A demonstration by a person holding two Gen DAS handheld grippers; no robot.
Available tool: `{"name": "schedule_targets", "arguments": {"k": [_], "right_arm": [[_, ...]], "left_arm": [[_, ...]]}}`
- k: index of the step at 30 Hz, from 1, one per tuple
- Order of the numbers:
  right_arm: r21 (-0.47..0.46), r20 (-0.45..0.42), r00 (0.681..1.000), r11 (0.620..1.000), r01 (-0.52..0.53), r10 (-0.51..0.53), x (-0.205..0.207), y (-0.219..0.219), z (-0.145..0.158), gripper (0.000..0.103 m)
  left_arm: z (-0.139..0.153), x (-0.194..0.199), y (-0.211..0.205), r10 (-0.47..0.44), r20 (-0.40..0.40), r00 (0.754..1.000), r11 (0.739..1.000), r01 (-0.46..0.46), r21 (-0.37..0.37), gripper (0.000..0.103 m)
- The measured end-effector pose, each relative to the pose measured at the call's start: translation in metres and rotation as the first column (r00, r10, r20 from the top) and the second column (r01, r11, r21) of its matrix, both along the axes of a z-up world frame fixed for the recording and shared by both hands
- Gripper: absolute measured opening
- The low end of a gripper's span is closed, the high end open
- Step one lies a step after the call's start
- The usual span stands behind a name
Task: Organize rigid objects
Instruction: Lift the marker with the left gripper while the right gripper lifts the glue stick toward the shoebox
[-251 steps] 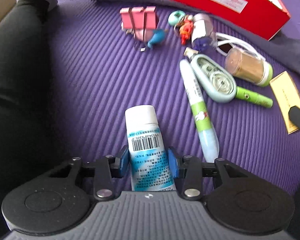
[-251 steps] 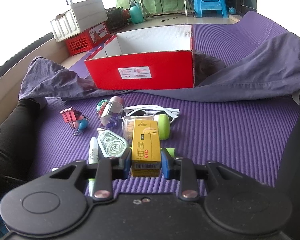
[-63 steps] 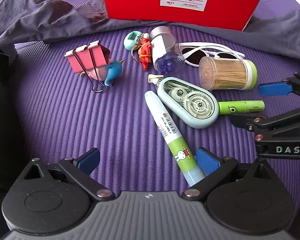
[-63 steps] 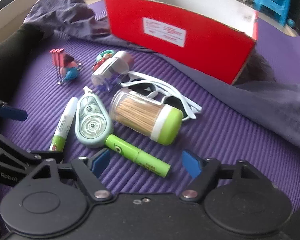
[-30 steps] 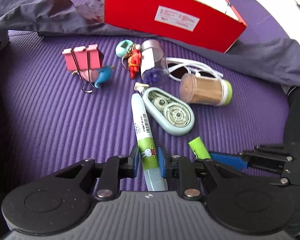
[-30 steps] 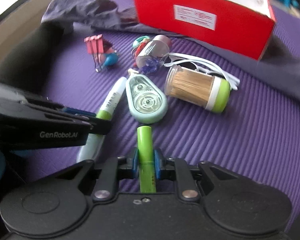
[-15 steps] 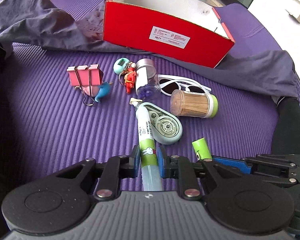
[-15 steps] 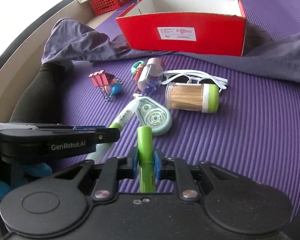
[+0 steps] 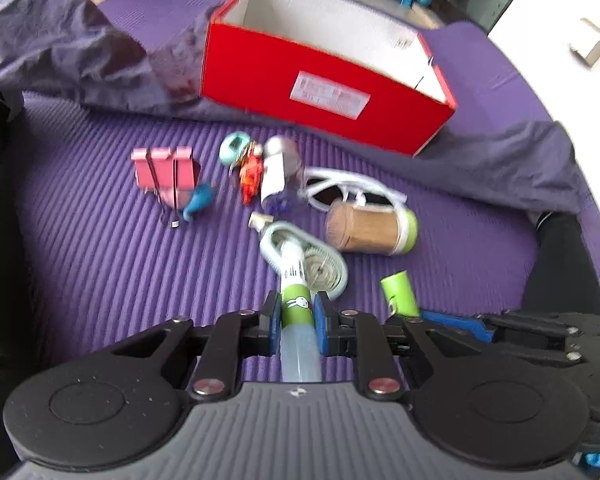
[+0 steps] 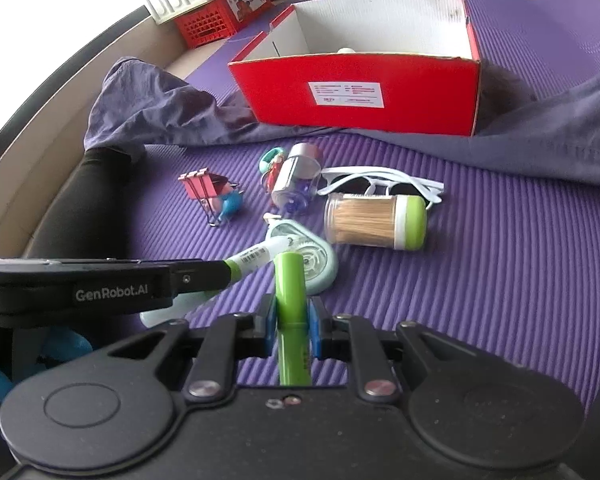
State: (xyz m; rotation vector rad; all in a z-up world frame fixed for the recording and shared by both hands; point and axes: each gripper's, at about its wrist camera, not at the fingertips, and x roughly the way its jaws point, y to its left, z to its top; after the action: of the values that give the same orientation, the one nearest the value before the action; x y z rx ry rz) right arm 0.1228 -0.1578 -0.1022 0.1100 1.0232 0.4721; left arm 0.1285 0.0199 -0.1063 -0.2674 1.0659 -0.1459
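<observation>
Both are up off the mat now: left gripper point(image 9: 296, 316) jaws clenched on the glue pen point(image 9: 294, 280), right gripper point(image 10: 292, 320) grasping the green tube point(image 10: 290, 288) (red box point(image 10: 380, 96) waits beyond).

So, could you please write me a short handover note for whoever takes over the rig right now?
Left hand-held gripper: shut on the rabbit-print glue pen, lifted off the mat.
Right hand-held gripper: shut on the green tube, also lifted.
Red box stands open behind the pile; something white shows inside.
Not yet boxed, on the purple mat: correction tape, toothpick jar, white sunglasses, small clear bottle, keychain, pink binder clips.
Next, probably: drop both held items in the box.
</observation>
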Motion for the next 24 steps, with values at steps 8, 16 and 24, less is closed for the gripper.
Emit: {"name": "schedule_targets", "arguments": {"k": [8,16,24], "right_arm": [[-0.009,-0.053,0.999,1.000,0.000,0.000,-0.008,-0.001,-0.020,0.015],[-0.005,-0.056,0.998,1.000,0.004,-0.005,-0.007,-0.003,-0.022,0.015],[-0.009,-0.060,0.998,1.000,0.008,-0.008,-0.007,-0.005,-0.024,0.016]], "left_arm": [[-0.042,0.000,-0.007,-0.023,-0.137,0.990,0.999,0.029,0.040,0.017],[-0.052,0.010,-0.010,-0.021,-0.166,0.986,0.996,0.036,0.087,0.018],[-0.052,0.009,-0.014,-0.033,-0.152,0.988,0.993,0.050,0.110,0.018]]}}
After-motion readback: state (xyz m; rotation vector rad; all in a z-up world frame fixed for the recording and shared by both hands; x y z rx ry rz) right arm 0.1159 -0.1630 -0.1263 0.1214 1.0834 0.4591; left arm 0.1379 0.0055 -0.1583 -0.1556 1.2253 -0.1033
